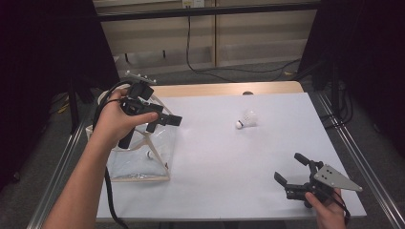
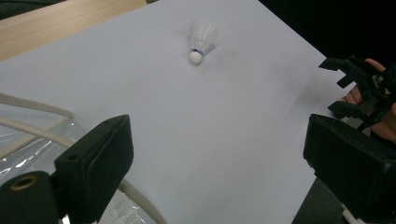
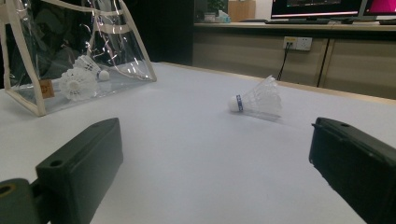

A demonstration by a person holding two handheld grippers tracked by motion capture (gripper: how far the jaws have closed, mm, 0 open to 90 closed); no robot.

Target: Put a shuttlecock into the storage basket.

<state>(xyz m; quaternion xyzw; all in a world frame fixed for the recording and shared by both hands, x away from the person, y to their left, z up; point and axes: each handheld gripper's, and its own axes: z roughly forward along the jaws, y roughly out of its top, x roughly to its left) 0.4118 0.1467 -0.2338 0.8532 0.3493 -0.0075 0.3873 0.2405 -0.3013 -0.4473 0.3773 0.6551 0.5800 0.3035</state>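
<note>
A white shuttlecock (image 1: 246, 119) (image 2: 201, 39) (image 3: 256, 100) lies on its side on the white table top (image 1: 224, 162), right of centre. At the left stands a clear plastic bag (image 1: 141, 160) (image 3: 116, 56) with cream trim, and two shuttlecocks (image 3: 77, 84) lie inside it. My left gripper (image 1: 165, 119) (image 2: 219, 172) hovers over the bag's top, open and empty, pointing toward the loose shuttlecock. My right gripper (image 1: 290, 168) (image 3: 215, 172) rests low near the front right corner, open with nothing between its jaws. It is also seen in the left gripper view (image 2: 362, 88).
A wooden strip (image 1: 229, 88) runs along the table's far edge. Metal rails (image 1: 356, 157) flank both sides. Beyond the table are cabinets with a wall socket (image 3: 299, 43) and cables on the floor. Dark curtains hang at left and right.
</note>
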